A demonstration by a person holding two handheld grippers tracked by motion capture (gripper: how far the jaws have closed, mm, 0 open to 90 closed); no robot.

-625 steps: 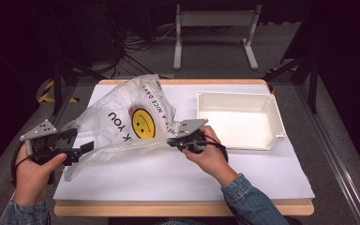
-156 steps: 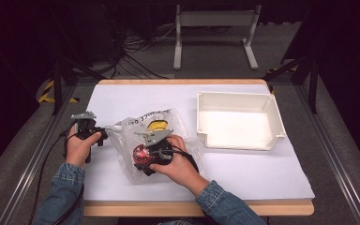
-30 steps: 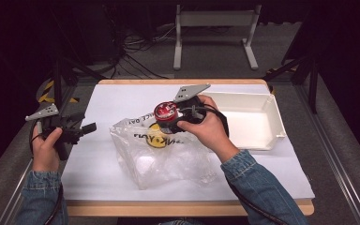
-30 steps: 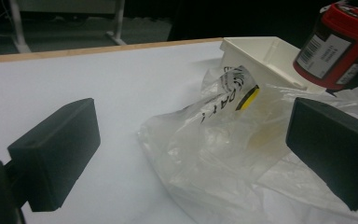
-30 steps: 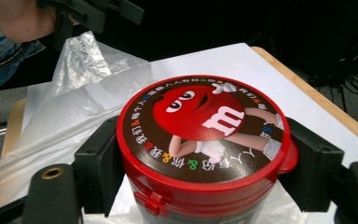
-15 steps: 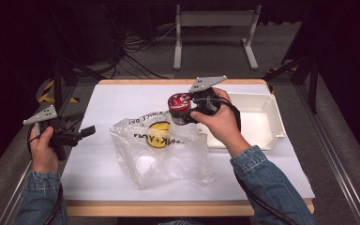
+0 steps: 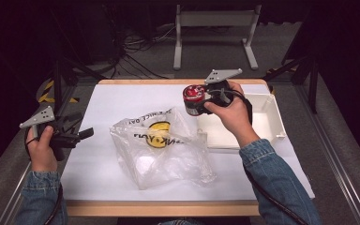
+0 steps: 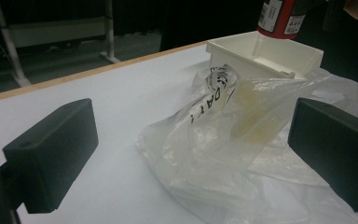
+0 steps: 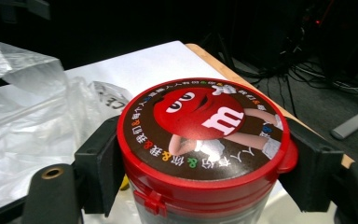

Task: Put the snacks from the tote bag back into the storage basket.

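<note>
One right tool is gripping the red-lidded round candy canister, upright. It is hanging just left of the white rectangular plastic tray; the left tool, sitting open, is lying far left.

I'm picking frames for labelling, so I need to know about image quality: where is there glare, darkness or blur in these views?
High view: the white table cover is bright, the floor behind dark. Left gripper view: the clear plastic bag shows soft sheen and the near jaws are slightly soft. Right gripper view: the red candy tub lid, clamped in the right gripper, is sharp with mild glare; the background is dim.
</note>
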